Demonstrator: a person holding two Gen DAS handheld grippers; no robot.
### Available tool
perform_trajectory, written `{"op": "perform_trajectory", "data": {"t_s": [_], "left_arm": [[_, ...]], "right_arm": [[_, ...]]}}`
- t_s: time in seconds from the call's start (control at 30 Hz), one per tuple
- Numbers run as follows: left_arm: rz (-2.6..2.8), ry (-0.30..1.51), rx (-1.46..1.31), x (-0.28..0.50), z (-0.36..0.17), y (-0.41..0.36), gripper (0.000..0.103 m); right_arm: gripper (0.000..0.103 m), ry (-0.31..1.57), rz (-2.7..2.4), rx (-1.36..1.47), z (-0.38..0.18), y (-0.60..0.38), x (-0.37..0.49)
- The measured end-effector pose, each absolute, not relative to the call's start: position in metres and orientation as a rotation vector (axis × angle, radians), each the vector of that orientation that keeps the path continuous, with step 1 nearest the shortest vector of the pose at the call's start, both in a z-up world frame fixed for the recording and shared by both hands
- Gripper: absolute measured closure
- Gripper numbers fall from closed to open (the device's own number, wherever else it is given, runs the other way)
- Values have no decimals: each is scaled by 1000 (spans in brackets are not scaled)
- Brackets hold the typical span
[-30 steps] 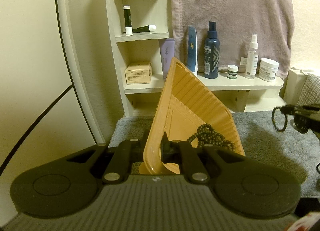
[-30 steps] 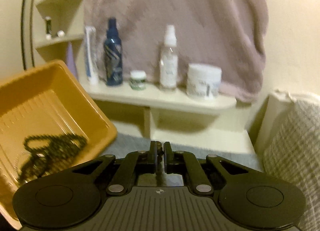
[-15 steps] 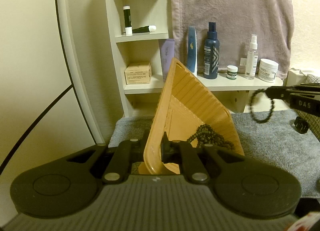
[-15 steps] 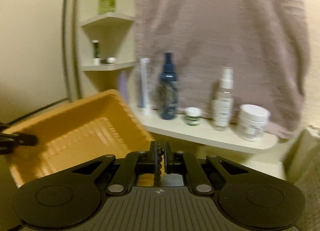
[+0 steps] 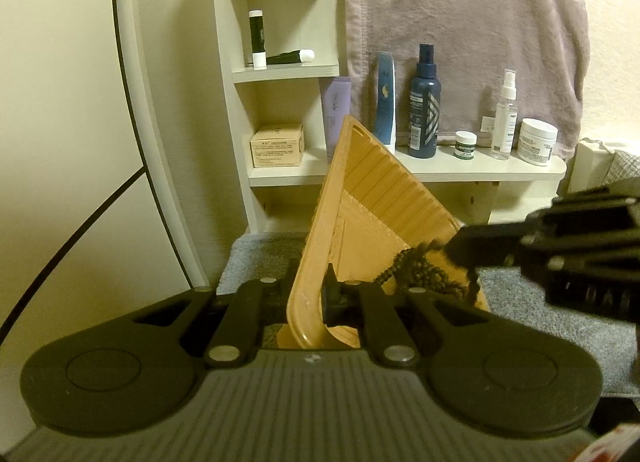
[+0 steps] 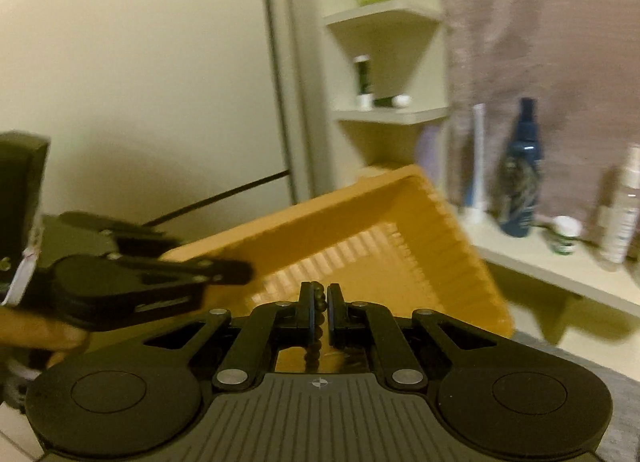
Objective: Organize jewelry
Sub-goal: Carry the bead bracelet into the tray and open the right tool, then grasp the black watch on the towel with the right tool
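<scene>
The tray between my left jaws is orange, with ridged stripes on its inside wall. The beads in it are dark brown. The bead string between my right jaws is dark too. Behind the tray hangs a dusty pink towel. Under the tray lies a grey mat. Past it stands a dark blue bottle with pale stripes.
</scene>
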State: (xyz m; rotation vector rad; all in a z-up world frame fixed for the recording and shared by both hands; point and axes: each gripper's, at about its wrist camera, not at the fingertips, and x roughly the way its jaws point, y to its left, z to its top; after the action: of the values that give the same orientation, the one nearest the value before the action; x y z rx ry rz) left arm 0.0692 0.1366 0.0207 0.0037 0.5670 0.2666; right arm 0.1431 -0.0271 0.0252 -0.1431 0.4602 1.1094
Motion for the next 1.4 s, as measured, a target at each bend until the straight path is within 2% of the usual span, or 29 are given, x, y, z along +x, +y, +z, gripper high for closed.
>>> {"op": "perform_trajectory", "data": {"t_s": [0.5, 0.53, 0.57, 0.6, 0.67, 1.13, 1.4], "left_arm": [[266, 567, 2, 70, 20, 137, 94], [266, 568, 1, 70, 20, 137, 94], [266, 568, 0, 70, 20, 137, 94], [266, 568, -1, 70, 21, 136, 94], [266, 568, 0, 70, 21, 136, 94], [261, 565, -4, 70, 21, 137, 94], [259, 561, -5, 69, 21, 136, 94]], "right_arm": [[96, 563, 1154, -140, 7, -17, 144], [95, 567, 1146, -128, 6, -18, 146], [87, 564, 1134, -116, 6, -20, 147], [67, 564, 1134, -116, 6, -20, 147], [51, 550, 1109, -94, 7, -27, 149], [50, 492, 579, -25, -15, -137, 170], [33, 522, 260, -22, -40, -210, 187]]}}
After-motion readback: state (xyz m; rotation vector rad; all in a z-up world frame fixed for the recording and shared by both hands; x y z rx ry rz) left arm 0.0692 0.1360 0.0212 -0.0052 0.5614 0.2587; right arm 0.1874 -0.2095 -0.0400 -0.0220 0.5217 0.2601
